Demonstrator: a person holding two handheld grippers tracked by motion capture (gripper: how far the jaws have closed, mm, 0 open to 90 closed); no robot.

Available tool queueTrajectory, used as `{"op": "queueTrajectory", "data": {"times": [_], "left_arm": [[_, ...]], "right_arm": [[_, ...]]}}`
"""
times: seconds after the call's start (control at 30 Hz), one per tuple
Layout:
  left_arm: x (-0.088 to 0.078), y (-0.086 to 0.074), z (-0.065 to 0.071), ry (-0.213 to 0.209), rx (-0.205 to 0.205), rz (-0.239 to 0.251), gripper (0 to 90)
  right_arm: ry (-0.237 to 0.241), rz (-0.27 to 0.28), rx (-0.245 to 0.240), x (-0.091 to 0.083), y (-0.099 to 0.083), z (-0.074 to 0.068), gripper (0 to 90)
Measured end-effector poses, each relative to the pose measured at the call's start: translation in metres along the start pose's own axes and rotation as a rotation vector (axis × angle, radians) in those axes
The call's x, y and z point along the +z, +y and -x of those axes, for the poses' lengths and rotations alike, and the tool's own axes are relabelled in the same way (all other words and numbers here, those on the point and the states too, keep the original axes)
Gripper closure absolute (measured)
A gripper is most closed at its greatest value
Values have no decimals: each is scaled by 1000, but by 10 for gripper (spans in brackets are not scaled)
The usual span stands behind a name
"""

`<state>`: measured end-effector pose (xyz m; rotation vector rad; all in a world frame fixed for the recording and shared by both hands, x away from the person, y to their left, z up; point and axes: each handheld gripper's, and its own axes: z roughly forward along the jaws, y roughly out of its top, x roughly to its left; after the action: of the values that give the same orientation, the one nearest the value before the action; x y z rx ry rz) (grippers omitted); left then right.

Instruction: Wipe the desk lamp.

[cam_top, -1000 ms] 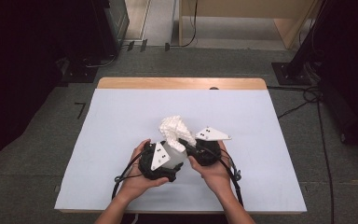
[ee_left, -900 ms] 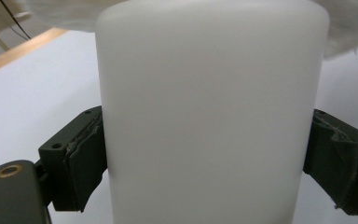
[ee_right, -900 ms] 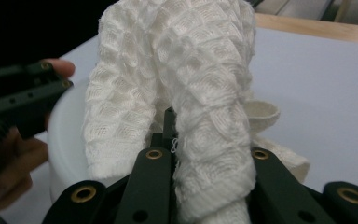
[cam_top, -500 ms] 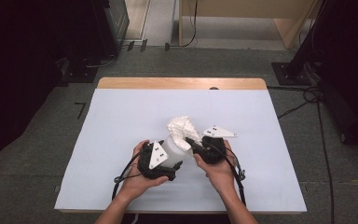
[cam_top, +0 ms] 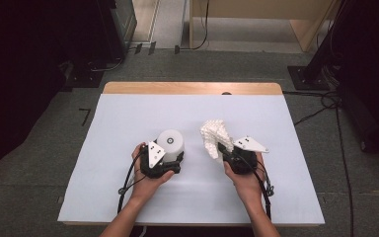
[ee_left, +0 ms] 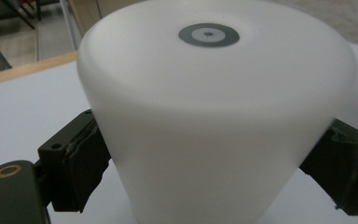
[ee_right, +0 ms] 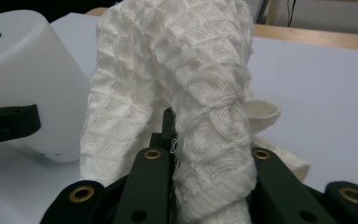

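Left gripper (cam_top: 164, 159) clamps white cup (cam_top: 170, 143); right gripper (cam_top: 225, 152) pinches waffle cloth (cam_top: 214, 137); both mid-table (cam_top: 128, 118).

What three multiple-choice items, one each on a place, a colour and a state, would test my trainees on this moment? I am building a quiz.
1. Where is the white cylindrical container?
A. between the left gripper's jaws
B. on the floor
C. at the table's far edge

2. What colour is the waffle-weave cloth?
A. red
B. white
C. black

3. How is the right gripper?
A. wide open
B. lying on the table
C. shut on the cloth

Answers: 1 A, jaws flank it in the left gripper view; 2 B, white all over; 3 C, cloth pinched between the jaws.
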<state>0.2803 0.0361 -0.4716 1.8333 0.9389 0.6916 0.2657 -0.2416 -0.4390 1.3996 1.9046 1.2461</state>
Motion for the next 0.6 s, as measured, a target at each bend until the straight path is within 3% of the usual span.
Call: {"op": "queueTrajectory", "data": {"times": [0.1, 0.23, 0.3, 0.43, 0.53, 0.6], "left_arm": [[-7, -4, -6, -23, -34, 2, 86], [-18, -6, -11, -61, -31, 17, 63], [-24, -4, -14, -84, -26, 30, 22], [-32, 0, -25, -118, -35, 48, 22], [-30, 5, -35, -154, -73, 63, 23], [-25, 6, -36, -173, -63, 69, 23]], "right_arm": [[-5, -12, 7, 2, -6, 3, 779], [8, -31, 16, 7, -13, 1, 778], [11, -50, 2, 10, -16, -1, 777], [5, -72, -41, 16, -20, -10, 774], [0, -98, -80, 21, -23, -19, 774], [-12, -137, -125, 28, -26, -28, 773]]}}
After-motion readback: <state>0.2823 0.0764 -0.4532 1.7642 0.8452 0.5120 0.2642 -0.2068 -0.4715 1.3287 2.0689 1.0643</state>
